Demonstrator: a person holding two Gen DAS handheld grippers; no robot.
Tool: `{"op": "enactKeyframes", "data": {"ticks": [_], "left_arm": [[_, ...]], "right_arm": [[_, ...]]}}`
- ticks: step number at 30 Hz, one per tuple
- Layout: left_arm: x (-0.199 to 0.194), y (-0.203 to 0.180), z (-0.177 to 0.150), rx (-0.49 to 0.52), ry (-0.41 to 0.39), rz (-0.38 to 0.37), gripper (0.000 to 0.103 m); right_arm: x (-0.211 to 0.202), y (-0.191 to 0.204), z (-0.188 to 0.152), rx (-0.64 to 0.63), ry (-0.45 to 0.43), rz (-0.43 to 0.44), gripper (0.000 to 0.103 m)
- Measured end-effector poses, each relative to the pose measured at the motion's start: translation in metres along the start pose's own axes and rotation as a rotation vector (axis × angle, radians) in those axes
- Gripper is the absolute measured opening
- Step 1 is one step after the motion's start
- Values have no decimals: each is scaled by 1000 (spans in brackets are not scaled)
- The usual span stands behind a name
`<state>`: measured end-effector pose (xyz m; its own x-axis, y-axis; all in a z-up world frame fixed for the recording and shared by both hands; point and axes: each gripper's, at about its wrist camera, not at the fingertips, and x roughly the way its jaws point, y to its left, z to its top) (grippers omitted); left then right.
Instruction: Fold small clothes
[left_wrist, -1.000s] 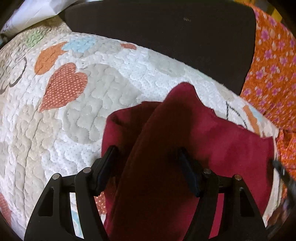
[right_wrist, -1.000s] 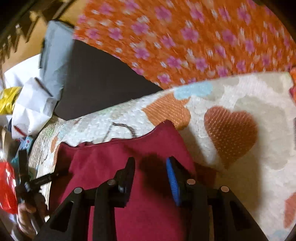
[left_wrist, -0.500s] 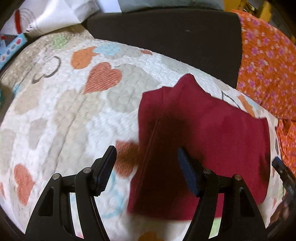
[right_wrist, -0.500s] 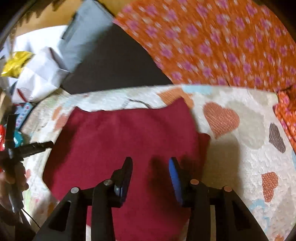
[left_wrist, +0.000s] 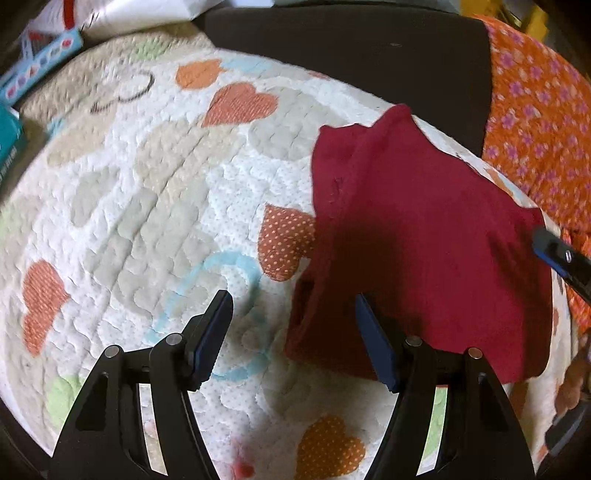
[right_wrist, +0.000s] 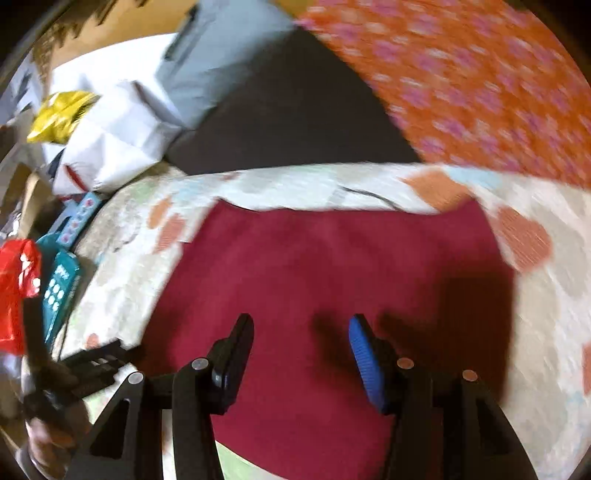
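Lay folded on the heart-print quilt (left_wrist: 155, 192): dark red garment (left_wrist: 417, 236), one fold already made, left edge doubled over. Hovered above it with nothing held: left hand-held gripper (left_wrist: 293, 339), spread wide beside the garment's near left corner; right hand-held gripper (right_wrist: 301, 354), likewise spread, over the cloth's middle. Judged partway done, probably another fold or a smoothing left. Beyond the quilt, orange flowered fabric (right_wrist: 480, 81).

Warm, even indoor light. The right gripper (right_wrist: 301, 341) throws dark shadows onto the red cloth (right_wrist: 332, 266) toward three o'clock. Motion blur smears the orange flowered fabric (right_wrist: 480, 85) at one o'clock. Fisheye bending curves the quilt (left_wrist: 147, 192); corners fall black.
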<state>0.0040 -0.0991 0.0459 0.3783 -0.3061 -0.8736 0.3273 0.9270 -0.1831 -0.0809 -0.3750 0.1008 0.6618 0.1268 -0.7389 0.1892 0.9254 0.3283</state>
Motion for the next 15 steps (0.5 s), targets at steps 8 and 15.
{"op": "enactKeyframes", "data": {"ticks": [8, 15], "left_arm": [[15, 5, 5, 45, 27, -8, 68], [21, 6, 9, 52, 42, -25, 68]], "right_arm": [[83, 61, 42, -119, 37, 7, 35], [146, 81, 70, -156, 59, -65, 35]]}}
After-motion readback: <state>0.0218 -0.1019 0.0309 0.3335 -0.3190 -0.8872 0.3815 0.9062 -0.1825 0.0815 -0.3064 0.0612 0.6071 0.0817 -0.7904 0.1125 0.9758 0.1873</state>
